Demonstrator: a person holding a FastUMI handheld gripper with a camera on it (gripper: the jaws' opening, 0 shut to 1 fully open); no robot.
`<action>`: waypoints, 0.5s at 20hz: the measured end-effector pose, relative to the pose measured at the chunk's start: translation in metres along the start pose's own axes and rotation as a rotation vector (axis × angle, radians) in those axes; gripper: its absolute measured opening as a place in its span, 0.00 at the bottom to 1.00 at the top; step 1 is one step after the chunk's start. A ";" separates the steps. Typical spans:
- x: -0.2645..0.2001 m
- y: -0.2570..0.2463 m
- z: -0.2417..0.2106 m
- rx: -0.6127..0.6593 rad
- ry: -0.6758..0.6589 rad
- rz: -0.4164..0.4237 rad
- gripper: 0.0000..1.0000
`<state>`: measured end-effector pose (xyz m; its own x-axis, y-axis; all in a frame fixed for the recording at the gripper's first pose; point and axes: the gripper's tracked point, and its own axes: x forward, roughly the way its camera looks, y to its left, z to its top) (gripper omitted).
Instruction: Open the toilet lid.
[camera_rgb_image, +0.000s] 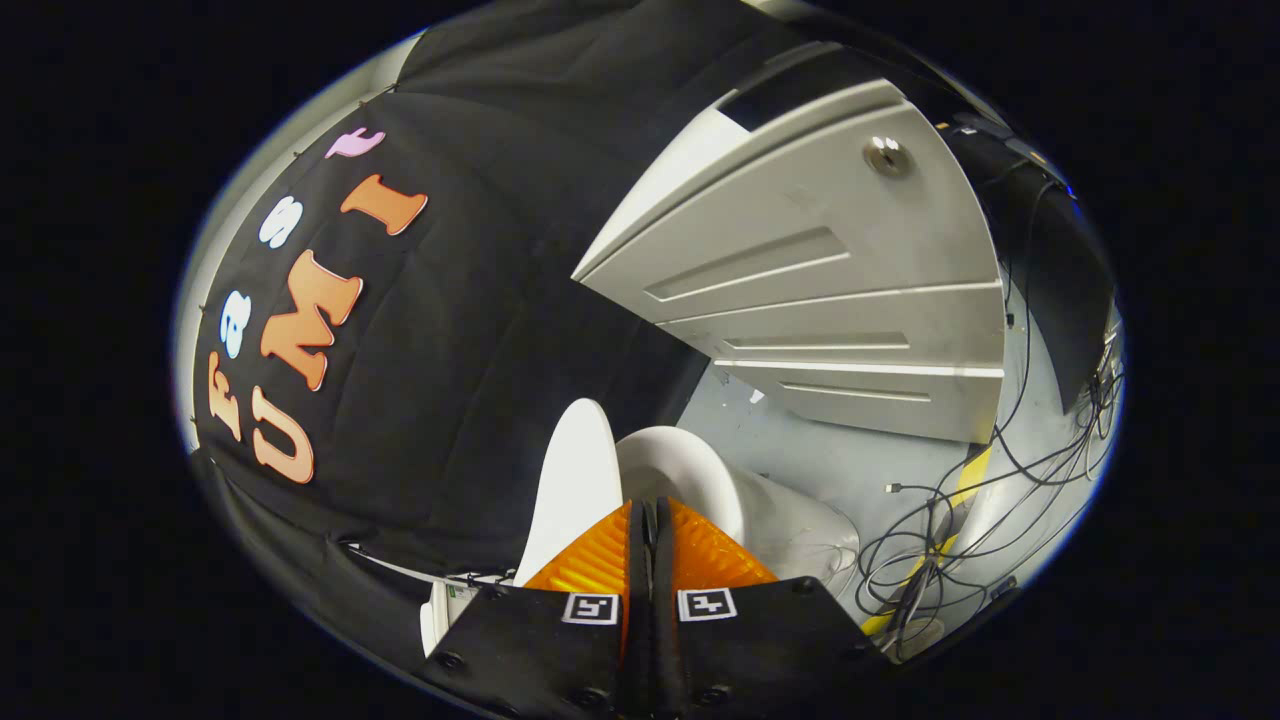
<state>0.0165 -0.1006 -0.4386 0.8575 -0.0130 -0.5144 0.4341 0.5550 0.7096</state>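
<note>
The white toilet lid (577, 480) stands raised, seen edge-on, just beyond my left finger and against the black cloth wall. The white toilet bowl and seat rim (690, 480) lie open just beyond the fingers, to the right of the lid. My gripper (650, 515) is shut, its two orange fingers (600, 560) pressed together with nothing between them. The fingertips sit right at the base of the lid, between lid and bowl; contact with the lid is hard to judge.
A grey panelled door (830, 290) with a round metal knob (886, 155) stands beyond the toilet to the right. Loose black cables (960, 520) and a yellow strip (970, 475) lie on the grey floor (830, 455) at the right.
</note>
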 end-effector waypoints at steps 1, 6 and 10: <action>-0.002 0.010 0.002 -0.020 -0.004 0.003 0.08; -0.022 0.068 0.013 -0.129 -0.044 0.038 0.08; -0.039 0.112 0.010 -0.248 -0.032 0.062 0.08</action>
<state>0.0344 -0.0462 -0.3336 0.8904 0.0040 -0.4553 0.3022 0.7428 0.5975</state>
